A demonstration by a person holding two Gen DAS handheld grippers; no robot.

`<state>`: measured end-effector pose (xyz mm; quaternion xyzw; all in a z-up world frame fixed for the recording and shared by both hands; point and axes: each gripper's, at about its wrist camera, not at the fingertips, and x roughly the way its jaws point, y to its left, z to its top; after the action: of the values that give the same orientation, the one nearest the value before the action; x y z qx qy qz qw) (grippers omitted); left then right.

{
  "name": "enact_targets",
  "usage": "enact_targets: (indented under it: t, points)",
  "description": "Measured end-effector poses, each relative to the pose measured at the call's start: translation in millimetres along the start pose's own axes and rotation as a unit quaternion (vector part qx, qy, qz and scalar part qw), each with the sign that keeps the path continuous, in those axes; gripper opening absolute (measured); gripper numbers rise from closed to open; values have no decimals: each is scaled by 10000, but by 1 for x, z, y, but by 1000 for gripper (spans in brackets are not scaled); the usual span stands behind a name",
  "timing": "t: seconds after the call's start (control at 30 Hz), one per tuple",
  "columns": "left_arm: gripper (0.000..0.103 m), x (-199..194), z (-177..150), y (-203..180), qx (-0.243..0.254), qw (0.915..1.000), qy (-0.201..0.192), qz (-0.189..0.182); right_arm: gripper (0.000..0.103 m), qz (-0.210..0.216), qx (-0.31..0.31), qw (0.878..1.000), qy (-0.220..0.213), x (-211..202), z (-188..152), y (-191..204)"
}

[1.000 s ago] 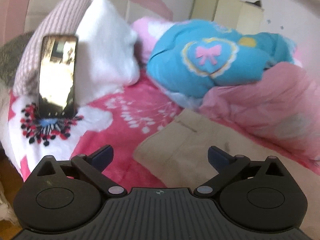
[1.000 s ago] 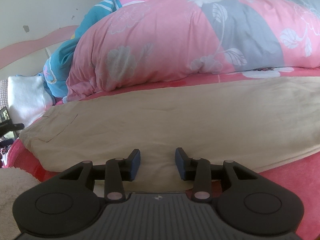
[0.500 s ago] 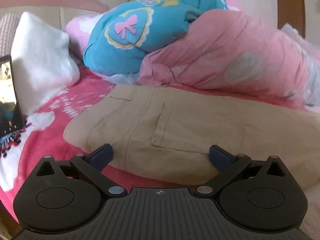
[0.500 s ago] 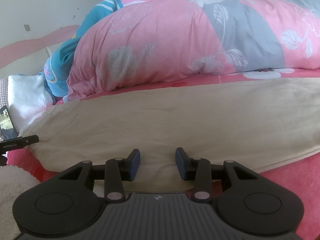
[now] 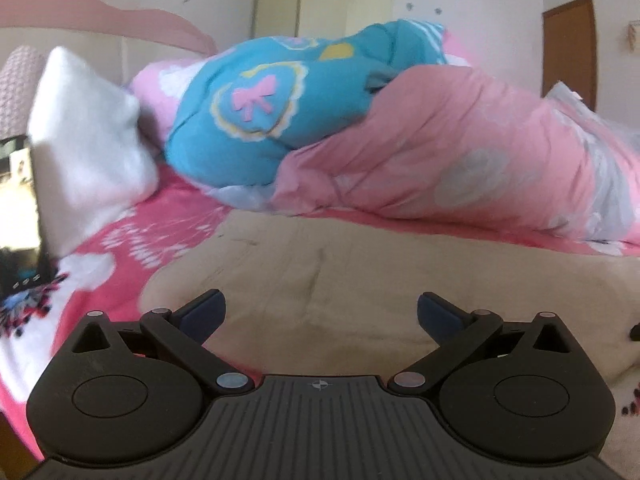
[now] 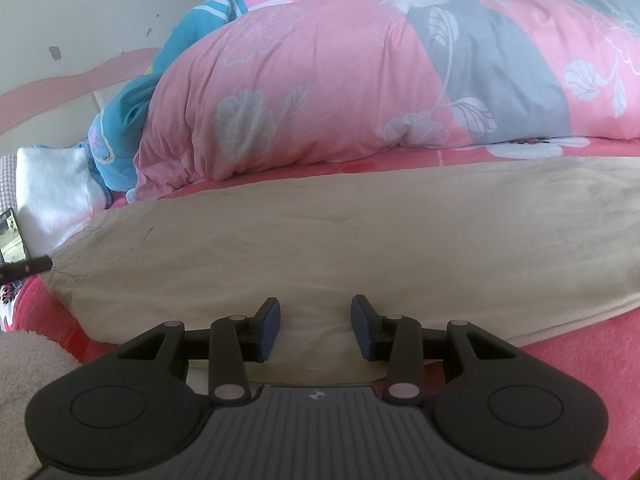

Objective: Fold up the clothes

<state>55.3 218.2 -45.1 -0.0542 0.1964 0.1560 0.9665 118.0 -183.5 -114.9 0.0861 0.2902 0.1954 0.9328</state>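
You're working on a bed with a pink floral sheet, where the long beige cotton trousers lie flat in front of the pink-and-grey duvet. Your left gripper hangs wide-jawed over the trousers' end; your right gripper stands half open, empty, at their near edge. Pinch each edge squarely, both layers, before lifting.
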Motion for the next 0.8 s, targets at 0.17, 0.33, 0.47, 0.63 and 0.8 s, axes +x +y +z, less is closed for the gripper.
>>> enact_targets:
  t: [0.17, 0.33, 0.47, 0.63, 0.8]
  points:
    - [103, 35, -11, -17, 449, 9974, 374, 418, 41, -13, -14, 10000, -26, -1, -1, 1]
    - [103, 39, -15, -18, 552, 9967, 350, 488, 41, -28, -27, 10000, -53, -1, -2, 2]
    - [103, 39, -6, -17, 487, 9966, 442, 497, 41, -25, -7, 9999, -109, -2, -4, 1]
    - [103, 34, 16, -16, -11, 9986, 439, 294, 41, 17, -2, 9999, -146, -2, -4, -1]
    - [103, 38, 44, -34, -403, 9970, 649, -149, 42, 65, 33, 9997, -224, -3, -6, -2]
